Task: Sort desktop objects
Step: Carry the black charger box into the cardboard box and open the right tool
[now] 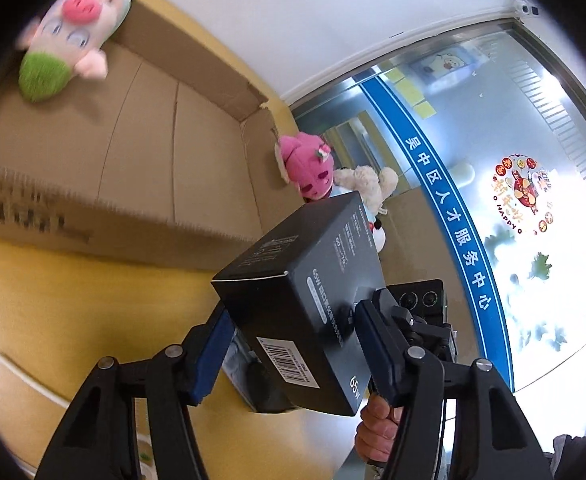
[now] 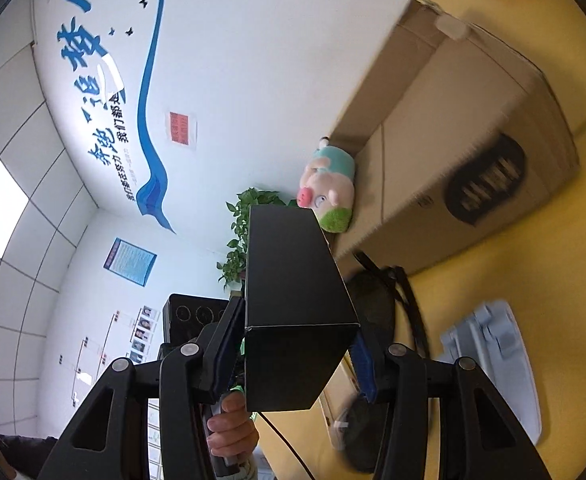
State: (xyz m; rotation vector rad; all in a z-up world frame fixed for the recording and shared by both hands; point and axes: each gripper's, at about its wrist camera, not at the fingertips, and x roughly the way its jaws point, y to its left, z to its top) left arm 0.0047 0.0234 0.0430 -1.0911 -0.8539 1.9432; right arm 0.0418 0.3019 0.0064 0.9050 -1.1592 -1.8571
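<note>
My left gripper (image 1: 289,354) is shut on a black charger box (image 1: 309,296) with a barcode label, held in the air above the yellow desk (image 1: 73,312). My right gripper (image 2: 299,354) is shut on a plain black box (image 2: 293,300), also held up off the desk. Each view shows the other gripper's camera head just behind its box, so both grippers are close together. A pink pig plush (image 1: 73,28) lies on the open cardboard box (image 1: 133,152); it also shows in the right wrist view (image 2: 329,192).
A pink plush (image 1: 307,168) and a white plush (image 1: 367,188) sit beyond the cardboard box's end. A black bag with a strap (image 2: 377,304) and a pale grey tray (image 2: 497,360) lie on the desk. A white tray edge (image 1: 17,376) is at lower left.
</note>
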